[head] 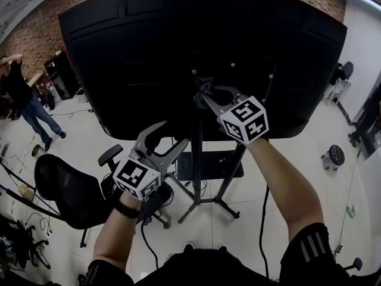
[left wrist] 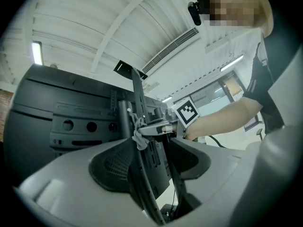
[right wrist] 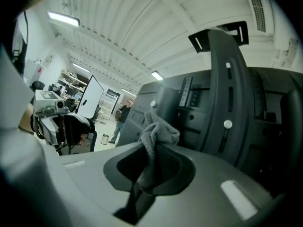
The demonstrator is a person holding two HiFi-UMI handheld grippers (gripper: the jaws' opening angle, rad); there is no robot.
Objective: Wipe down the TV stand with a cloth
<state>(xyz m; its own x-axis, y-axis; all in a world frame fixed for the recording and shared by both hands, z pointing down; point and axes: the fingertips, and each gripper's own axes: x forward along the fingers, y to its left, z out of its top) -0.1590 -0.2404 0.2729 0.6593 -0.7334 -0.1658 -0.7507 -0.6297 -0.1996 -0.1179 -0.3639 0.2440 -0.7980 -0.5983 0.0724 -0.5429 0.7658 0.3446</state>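
The black TV shows its back, mounted on a dark stand pole with splayed legs. My right gripper is shut on a small grey cloth and presses it against the pole just below the TV's mount. In the right gripper view the cloth bunches out between the jaws, touching the pole. My left gripper hangs lower and left of the pole, open and holding nothing. From the left gripper view, the cloth sits on the pole beyond the spread jaws.
A black office chair stands at the lower left, close to my left arm. The stand's dark shelf lies low behind the legs. A person stands far left, a small stool at the right. Cables trail across the white floor.
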